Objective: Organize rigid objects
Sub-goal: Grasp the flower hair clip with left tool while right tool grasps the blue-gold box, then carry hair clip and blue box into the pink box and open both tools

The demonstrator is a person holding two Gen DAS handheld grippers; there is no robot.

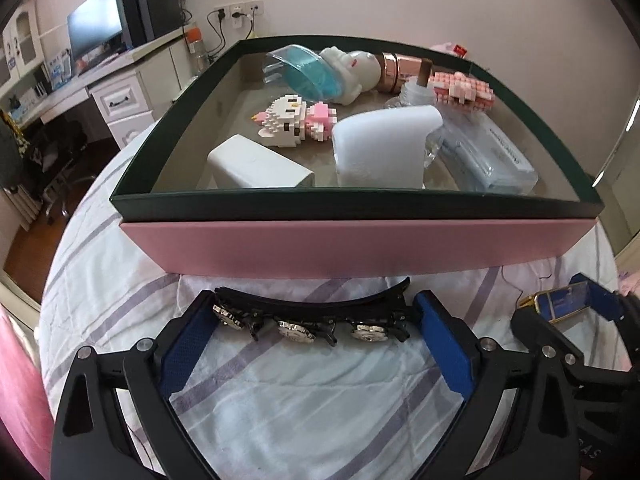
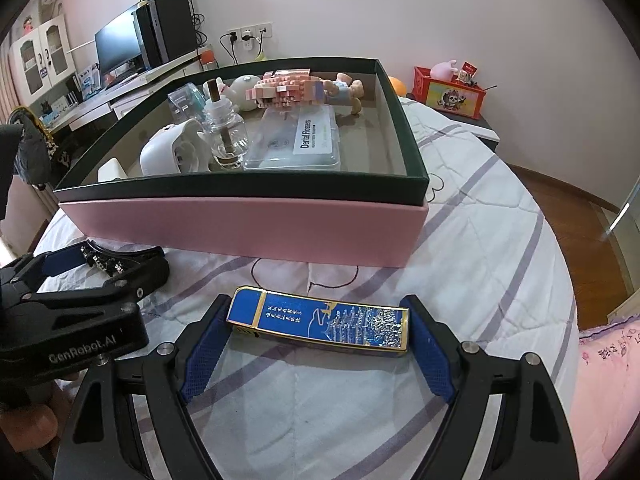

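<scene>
A black hair clip (image 1: 312, 316) with silver ornaments spans between the blue pads of my left gripper (image 1: 316, 324), which is shut on its two ends just above the striped bedsheet. It also shows in the right wrist view (image 2: 108, 260). A flat blue and gold box (image 2: 320, 324) lies crosswise between the pads of my right gripper (image 2: 320, 332), which is shut on its ends; it shows in the left wrist view (image 1: 560, 300) too. In front stands a large pink box with a dark green rim (image 1: 352, 248) (image 2: 240, 232).
The box holds a white charger block (image 1: 256, 164), a white sponge-like piece (image 1: 380, 144), brick figures (image 1: 296, 116), a glass bottle (image 2: 224, 132), a dental flosser case (image 2: 300, 136) and toys. A desk with a monitor (image 1: 96, 24) stands left; a red box (image 2: 452, 92) on a nightstand right.
</scene>
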